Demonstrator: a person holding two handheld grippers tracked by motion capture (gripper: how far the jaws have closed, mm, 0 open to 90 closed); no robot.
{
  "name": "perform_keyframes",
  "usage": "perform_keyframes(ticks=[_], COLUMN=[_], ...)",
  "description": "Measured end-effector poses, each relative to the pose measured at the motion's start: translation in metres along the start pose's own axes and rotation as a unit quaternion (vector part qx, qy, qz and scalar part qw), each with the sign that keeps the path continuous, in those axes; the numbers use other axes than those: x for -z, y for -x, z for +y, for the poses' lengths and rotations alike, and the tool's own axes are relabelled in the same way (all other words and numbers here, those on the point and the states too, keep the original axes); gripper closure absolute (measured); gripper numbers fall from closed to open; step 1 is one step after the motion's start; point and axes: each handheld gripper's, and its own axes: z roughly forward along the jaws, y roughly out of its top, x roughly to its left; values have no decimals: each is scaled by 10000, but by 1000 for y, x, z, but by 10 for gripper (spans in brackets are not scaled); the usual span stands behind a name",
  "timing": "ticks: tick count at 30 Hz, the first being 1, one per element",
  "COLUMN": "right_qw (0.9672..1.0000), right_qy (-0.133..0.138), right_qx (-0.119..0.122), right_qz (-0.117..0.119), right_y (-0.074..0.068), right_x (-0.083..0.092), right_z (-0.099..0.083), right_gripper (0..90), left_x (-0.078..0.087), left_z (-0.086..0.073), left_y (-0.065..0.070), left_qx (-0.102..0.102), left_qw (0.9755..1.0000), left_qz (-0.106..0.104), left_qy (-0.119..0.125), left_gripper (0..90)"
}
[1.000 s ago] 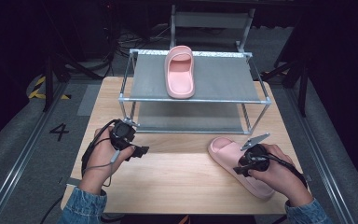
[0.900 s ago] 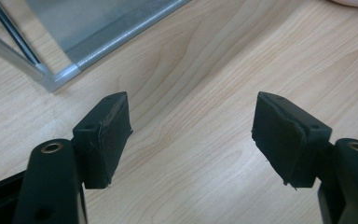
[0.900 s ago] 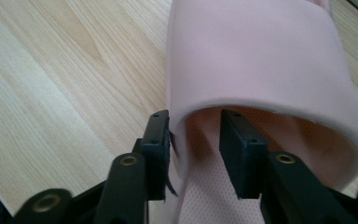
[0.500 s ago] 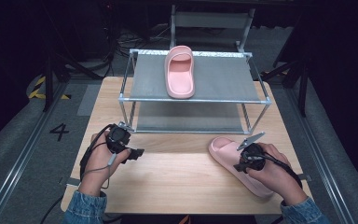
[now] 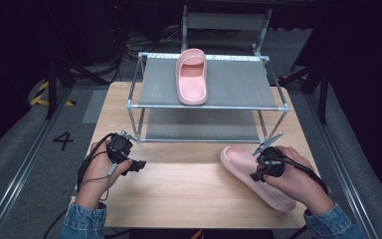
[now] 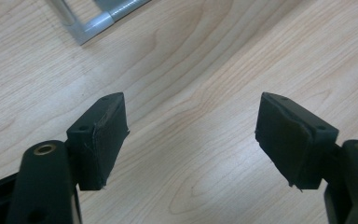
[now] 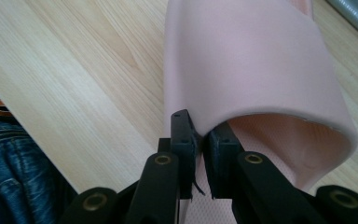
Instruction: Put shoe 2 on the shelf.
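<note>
A pink slipper (image 5: 236,158) lies at the right front of the wooden table (image 5: 179,194), toe toward the rack. My right gripper (image 5: 257,175) is shut on the near edge of its strap. In the right gripper view the two pads (image 7: 182,133) pinch the strap's rim of the slipper (image 7: 247,60); these jaws have just been closing onto it. A second pink slipper (image 5: 192,74) rests on the top shelf of the metal rack (image 5: 209,106). My left gripper (image 5: 138,165) hovers open over bare wood at the left front, its jaws (image 6: 191,135) wide apart with nothing between them.
The rack stands across the back half of the table, its lower shelf under the top one. A rack foot (image 6: 95,25) is close ahead of the left gripper. Dark floor with rails surrounds the table; a chair frame (image 5: 226,22) stands behind.
The right jaws closed on the slipper's strap and that hand rose a little. The left hand drifted slightly left and toward the table's front edge.
</note>
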Motion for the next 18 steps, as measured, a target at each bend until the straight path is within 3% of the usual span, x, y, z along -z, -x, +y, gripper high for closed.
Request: perform_keyframes(ticks=[7,18], right_qw=[10000,9999], right_qy=[-10,99], right_qx=[42,52], right_qz=[-36,-91], right_y=[-6,-11], right_x=[23,67], right_z=[13,35], right_gripper=[831,825], left_x=[1,-1], left_z=[-1,-3], left_y=[-3,-7], left_qx=[14,-20], left_qw=[9999,9998], left_qz=[-133,-170], left_qy=[-12,-112], left_gripper=[215,196])
